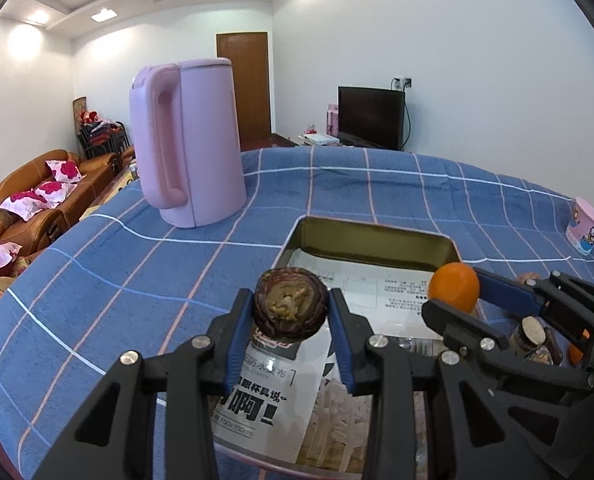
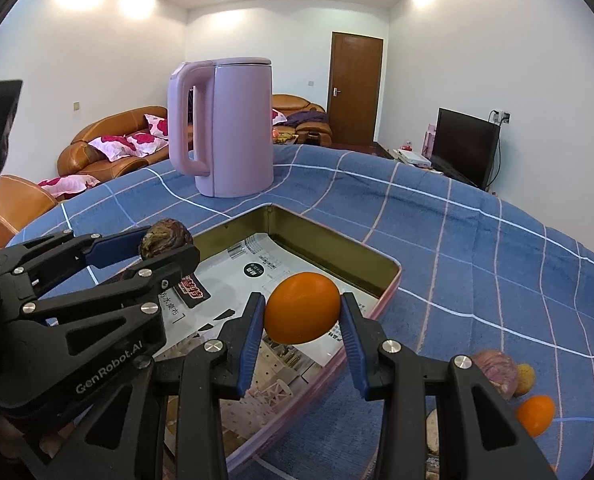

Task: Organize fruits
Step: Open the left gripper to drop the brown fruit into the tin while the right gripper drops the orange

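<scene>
Left tool [image 1: 291, 312] pinches a wrinkled dark purple-brown round fruit [image 1: 291, 307], right tool [image 2: 301, 314] pinches a smooth orange citrus fruit [image 2: 301, 307], both over the paper-lined rectangular gold metal tin [image 2: 393, 270] on the blue checked table [image 2: 457, 248]; lower close to the lining before releasing, spaced apart.

Black left gripper [image 1: 291, 312] and right gripper [image 2: 301, 316], blue pads, silver screws.

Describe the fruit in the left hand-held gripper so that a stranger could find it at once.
Start at the tall pink plastic kettle on the blue checked tablecloth, then come nearer to the shallow rectangular metal tin. Over its near end, the left hand-held gripper holds a round, wrinkled, dark brown fruit; the neighbouring smooth orange fruit is bright.
</scene>
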### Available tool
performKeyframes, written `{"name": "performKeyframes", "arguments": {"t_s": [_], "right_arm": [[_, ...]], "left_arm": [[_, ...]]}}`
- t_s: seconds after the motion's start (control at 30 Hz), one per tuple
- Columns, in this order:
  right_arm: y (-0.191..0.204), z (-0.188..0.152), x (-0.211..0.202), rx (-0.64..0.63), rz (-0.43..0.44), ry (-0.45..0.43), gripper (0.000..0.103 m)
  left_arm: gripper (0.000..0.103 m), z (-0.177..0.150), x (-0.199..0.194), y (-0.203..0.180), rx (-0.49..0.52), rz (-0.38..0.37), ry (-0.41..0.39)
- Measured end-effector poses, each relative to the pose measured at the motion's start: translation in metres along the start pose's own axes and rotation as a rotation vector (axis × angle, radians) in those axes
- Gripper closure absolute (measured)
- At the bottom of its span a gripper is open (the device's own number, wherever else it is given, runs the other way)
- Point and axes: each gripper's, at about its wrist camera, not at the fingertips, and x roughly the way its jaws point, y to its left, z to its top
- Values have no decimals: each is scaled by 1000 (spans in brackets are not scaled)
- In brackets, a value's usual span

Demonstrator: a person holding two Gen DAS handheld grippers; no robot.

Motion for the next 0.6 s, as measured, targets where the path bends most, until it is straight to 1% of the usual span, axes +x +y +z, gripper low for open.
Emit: {"name": "performKeyframes", "arguments": {"t_s": [0.3,0.6], "right_arm": [[0,0,9,4,3,46,63],[-1,0,9,6,5,49,63]], "left_arm": [[64,0,4,-3,6,4,24],[64,1,6,-3,9,9,39]]}}
